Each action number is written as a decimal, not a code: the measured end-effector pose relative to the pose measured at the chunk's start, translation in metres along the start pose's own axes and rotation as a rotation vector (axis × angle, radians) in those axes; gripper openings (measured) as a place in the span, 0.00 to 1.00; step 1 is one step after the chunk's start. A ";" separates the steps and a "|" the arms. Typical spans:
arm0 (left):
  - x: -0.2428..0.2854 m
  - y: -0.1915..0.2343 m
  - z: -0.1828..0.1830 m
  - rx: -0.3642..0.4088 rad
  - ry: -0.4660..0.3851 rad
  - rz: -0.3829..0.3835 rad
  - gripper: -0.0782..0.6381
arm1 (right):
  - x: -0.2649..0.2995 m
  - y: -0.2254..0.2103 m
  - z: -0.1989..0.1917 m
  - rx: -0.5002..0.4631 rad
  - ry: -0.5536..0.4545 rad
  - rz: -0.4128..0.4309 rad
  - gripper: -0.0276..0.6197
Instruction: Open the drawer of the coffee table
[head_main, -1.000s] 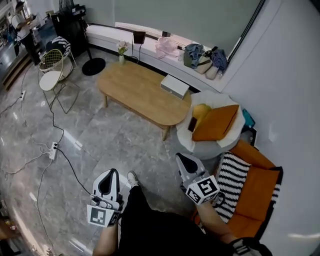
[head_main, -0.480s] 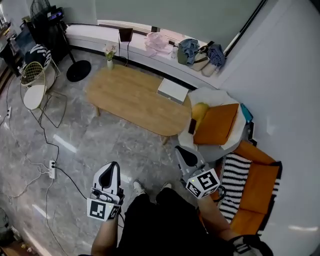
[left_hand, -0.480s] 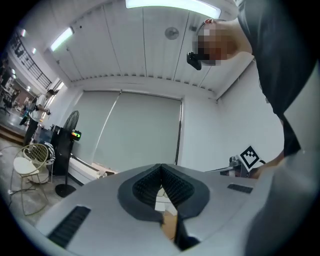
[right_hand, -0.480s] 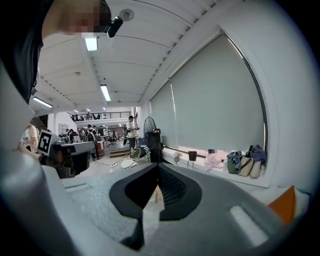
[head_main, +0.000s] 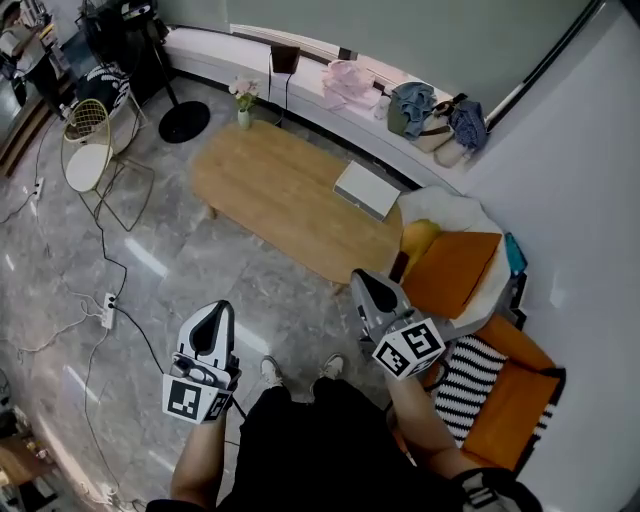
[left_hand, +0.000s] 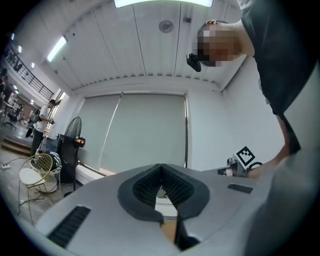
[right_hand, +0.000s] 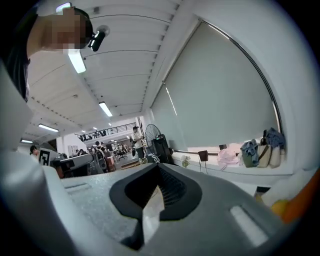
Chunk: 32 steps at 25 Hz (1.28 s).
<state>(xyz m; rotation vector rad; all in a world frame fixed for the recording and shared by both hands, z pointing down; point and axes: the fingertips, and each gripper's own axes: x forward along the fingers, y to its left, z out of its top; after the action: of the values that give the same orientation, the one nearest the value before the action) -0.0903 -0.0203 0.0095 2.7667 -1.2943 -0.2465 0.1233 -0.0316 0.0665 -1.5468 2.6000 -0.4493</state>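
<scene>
Grey and white, the left tool (head_main: 221, 310) has its two jaws pressed together with nothing between them. The right tool (head_main: 362, 282) is closed the same way and holds nothing. Both point ahead. In front of them, not touching, stands the wooden desk (head_main: 270, 190) on the grey floor (head_main: 150, 250). Its drawer cannot be made out from here. A white box (head_main: 368, 189) lies on the desk's far right part. An orange cushion (head_main: 455, 270) sits just right of the right tool.
</scene>
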 end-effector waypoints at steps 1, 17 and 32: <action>0.008 -0.001 0.002 -0.006 -0.010 0.009 0.12 | 0.005 -0.007 -0.004 0.025 0.002 0.008 0.04; 0.063 0.086 -0.203 -0.041 0.023 -0.044 0.12 | 0.120 -0.073 -0.241 0.202 0.118 0.013 0.04; 0.041 0.144 -0.482 0.032 0.138 0.017 0.12 | 0.192 -0.121 -0.508 0.014 0.185 0.093 0.04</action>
<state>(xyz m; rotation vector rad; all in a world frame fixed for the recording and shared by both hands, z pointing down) -0.0873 -0.1432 0.4992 2.7421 -1.2980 -0.0322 0.0214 -0.1472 0.6009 -1.4367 2.7843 -0.6285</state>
